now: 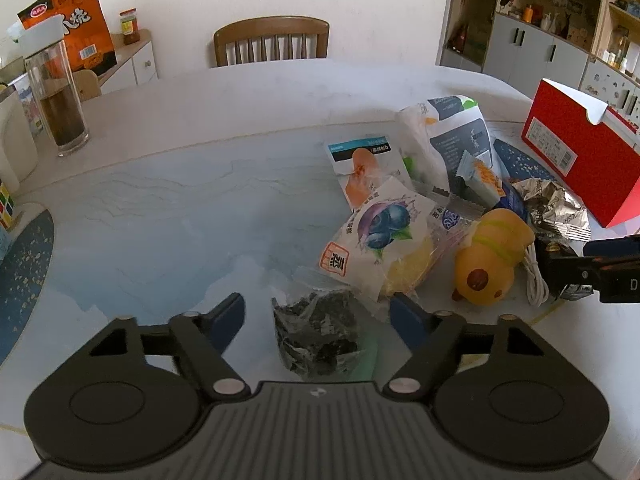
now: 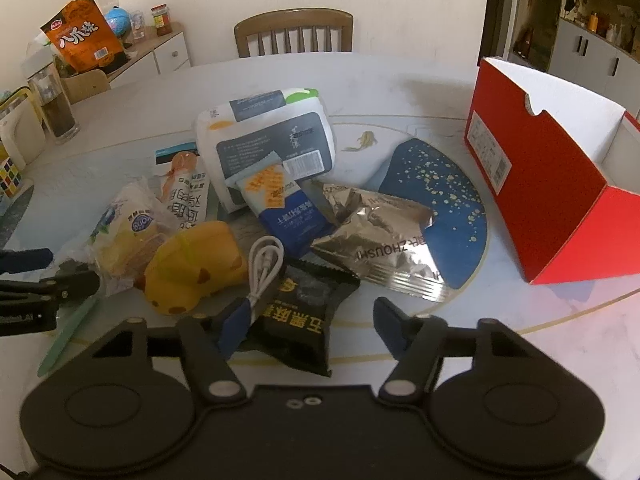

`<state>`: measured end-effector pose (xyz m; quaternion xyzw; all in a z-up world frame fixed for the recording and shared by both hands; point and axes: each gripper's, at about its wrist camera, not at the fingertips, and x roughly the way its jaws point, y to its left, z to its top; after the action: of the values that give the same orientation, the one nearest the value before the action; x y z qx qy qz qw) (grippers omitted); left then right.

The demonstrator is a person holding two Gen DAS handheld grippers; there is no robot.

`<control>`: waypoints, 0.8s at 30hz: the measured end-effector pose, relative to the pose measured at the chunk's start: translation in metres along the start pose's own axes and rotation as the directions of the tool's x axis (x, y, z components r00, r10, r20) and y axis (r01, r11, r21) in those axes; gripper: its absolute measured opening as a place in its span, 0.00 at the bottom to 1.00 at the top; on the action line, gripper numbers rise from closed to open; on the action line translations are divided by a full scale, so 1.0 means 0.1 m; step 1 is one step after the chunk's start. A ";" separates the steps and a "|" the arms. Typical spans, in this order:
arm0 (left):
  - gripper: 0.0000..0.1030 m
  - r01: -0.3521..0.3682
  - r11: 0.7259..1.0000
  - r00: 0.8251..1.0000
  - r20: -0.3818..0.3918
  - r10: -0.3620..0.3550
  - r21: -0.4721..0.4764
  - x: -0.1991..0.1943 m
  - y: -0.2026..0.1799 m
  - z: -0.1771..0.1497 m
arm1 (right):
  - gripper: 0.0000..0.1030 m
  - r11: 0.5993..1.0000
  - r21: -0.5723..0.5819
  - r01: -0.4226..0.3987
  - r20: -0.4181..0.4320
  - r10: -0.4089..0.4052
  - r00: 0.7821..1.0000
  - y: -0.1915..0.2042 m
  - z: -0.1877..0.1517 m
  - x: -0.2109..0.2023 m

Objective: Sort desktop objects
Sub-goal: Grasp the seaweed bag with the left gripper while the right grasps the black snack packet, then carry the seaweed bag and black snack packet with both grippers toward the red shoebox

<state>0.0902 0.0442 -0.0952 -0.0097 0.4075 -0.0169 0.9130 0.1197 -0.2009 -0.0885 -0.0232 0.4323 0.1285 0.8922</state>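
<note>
Table [image 1: 168, 200]: pale marbled top with dark blue speckled patches, filling the middle of both views.
Red box [image 2: 532, 184]: open-topped, standing at the right of the right wrist view and at the right edge of the left wrist view, apart from the pile.
Pile of packets: heaped right of centre in the left wrist view and left of centre in the right wrist view.
White bag [image 2: 272, 140]: largest of the pile, at its far side, with dark grey printed panels.
Silver foil packet [image 2: 380, 240]: crumpled, right end of the pile, lying partly on a blue patch.
Yellow toy [image 1: 490, 258]: soft, rounded, near the front of the pile, just beside the blueberry packet [image 1: 384, 228].
White cable [image 2: 264, 268]: looped, lying between the toy and my black snack packet.
My left jaws [image 1: 318, 316]: bottom centre of the left wrist view, standing open around a clear bag of dark bits [image 1: 316, 328]; neither blue pad touches it.
My right jaws [image 2: 310, 328]: bottom centre of the right wrist view, around the black snack packet [image 2: 304, 320]; the left pad is against its edge, the right pad stands clear.
</note>
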 end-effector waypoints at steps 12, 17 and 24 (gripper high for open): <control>0.40 0.005 0.999 1.000 -0.016 -0.006 -0.044 -0.03 0.06 -0.01 | 0.41 1.000 0.019 -0.022 -0.033 0.023 0.999 -0.01 0.03 0.01; 0.35 0.005 0.999 1.000 -0.013 -0.006 -0.053 -0.05 0.08 -0.03 | 0.37 1.000 0.011 -0.023 -0.042 0.023 0.999 0.00 0.04 -0.01; 0.33 0.019 0.997 1.000 -0.002 -0.019 -0.077 -0.11 0.12 -0.06 | 0.32 1.000 0.016 -0.023 -0.046 0.024 0.999 -0.01 0.04 -0.06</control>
<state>0.0789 0.0562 -0.0914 -0.0489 0.4091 -0.0099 0.9111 0.1194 -0.2030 -0.0814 -0.0140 0.4538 0.1351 0.8807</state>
